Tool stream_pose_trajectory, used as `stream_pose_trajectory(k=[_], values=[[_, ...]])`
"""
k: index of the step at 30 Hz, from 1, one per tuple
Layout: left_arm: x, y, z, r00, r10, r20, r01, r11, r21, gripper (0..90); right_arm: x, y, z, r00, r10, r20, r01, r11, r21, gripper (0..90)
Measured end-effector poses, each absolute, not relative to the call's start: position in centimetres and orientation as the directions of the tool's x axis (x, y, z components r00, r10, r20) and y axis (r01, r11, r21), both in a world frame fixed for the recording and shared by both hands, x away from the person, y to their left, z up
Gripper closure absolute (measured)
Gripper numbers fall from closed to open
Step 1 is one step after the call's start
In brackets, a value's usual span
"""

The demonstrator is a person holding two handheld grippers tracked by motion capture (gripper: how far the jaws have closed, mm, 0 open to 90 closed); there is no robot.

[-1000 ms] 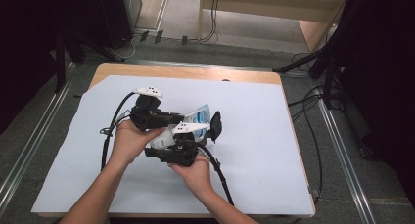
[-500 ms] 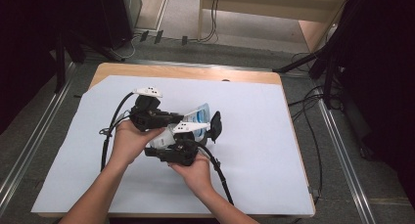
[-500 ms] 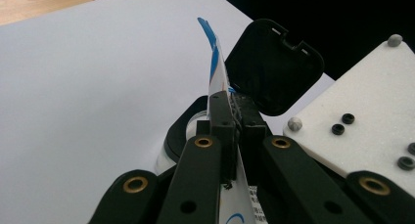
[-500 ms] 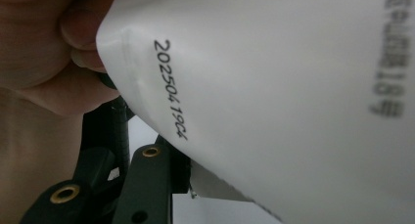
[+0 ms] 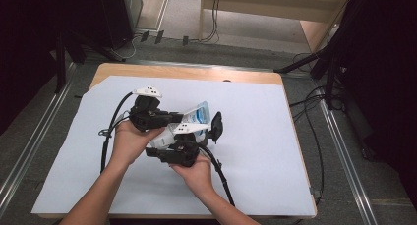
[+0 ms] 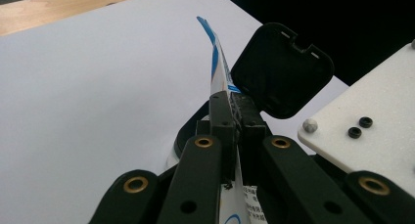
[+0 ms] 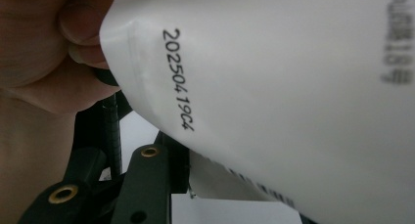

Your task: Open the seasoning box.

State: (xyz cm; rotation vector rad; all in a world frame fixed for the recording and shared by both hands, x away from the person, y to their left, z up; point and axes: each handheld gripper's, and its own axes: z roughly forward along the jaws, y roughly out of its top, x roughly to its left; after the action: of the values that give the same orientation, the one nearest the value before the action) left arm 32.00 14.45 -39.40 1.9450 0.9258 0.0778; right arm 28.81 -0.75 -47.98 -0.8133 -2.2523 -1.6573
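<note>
A white and blue soft pouch (image 5: 199,112) with a black flip lid (image 5: 216,126) is held up off the table between both grippers. My left gripper (image 6: 234,104) is shut on the pouch's thin flat edge (image 6: 219,67), with the open lid (image 6: 281,70) standing just beyond its jaws. In the high view the left gripper (image 5: 172,118) reaches in from the left. My right gripper (image 5: 196,140) comes from below and is closed around the pouch's body. In the right gripper view the pouch's white back (image 7: 274,87), printed with a date code, covers the jaws, and one finger (image 7: 147,180) shows beside it.
A large white sheet (image 5: 255,136) covers the wooden table (image 5: 187,72). Black cables (image 5: 221,178) trail from both grippers toward the near edge. A hand (image 7: 34,62) lies close beside the pouch in the right gripper view. Cables and metal rails lie on the floor around the table.
</note>
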Motion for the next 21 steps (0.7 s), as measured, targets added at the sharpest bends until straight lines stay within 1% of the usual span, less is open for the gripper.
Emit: stream_pose_trajectory(k=[14, 21], values=[[32.1, 14.44, -39.49, 0.722, 0.603, -0.34, 0.588, -0.274, 0.761, 85.7, 29.04, -0.87, -48.01, -0.813, 0.265, 0.519, 0.572, 0.195, 0.797, 63.4], [32.06, 14.41, -39.59, 0.72, 0.612, -0.328, 0.588, -0.286, 0.757, 88.8, 29.03, -0.75, -48.05, -0.814, 0.251, 0.523, 0.572, 0.198, 0.796, 63.4]])
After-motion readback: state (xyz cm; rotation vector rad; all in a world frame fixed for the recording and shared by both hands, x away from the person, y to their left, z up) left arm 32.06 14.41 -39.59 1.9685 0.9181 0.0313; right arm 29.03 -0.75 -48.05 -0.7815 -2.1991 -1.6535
